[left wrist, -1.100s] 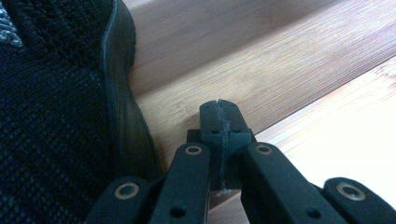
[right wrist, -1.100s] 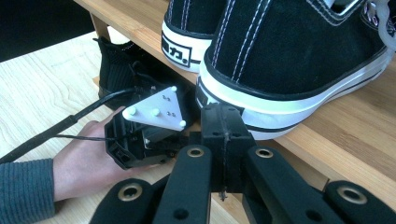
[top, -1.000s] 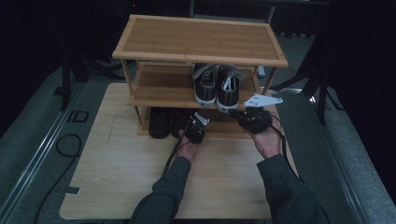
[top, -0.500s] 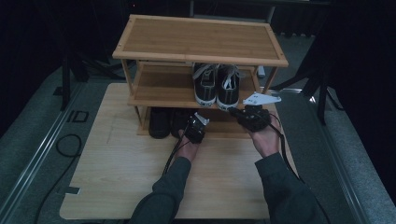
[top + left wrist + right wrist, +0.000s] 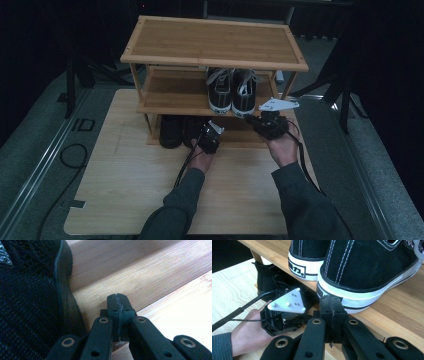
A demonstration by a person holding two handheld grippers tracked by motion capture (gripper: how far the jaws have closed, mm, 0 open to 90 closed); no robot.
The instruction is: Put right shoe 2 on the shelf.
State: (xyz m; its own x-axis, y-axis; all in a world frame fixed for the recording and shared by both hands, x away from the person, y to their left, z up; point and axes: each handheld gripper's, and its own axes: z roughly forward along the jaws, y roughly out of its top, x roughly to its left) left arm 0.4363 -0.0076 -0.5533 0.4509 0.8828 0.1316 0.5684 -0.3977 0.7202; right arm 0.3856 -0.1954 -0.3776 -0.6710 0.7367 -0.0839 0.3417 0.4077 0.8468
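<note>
Left tongs (image 5: 117, 305): my jaws are pressed together with nothing between them; in the high view they sit at the front of the rack's bottom shelf (image 5: 216, 131).
Right tongs (image 5: 331, 312): my jaws are closed flat on each other and hold nothing; their tip is just in front of the heel of the right sneaker, and I cannot tell whether it touches. In the high view they sit at the front edge of the middle shelf (image 5: 252, 120).
Sneakers (image 5: 232, 89): a black pair with white soles, side by side on the middle shelf, heels toward me.
Dark shoes (image 5: 171, 131): a black pair on the bottom shelf, left of my left tongs; in the left gripper view one shoe's knit side (image 5: 30, 305) is just beside my jaws.
Rack (image 5: 210, 42): wooden, three shelves, the top one bare, standing at the far side of the bench.
Bench (image 5: 130, 175): pale wood; both my forearms reach in over it.
Left hand (image 5: 249, 335): seen from the right gripper view, wrapped round the left tongs' body below the grey plate.
</note>
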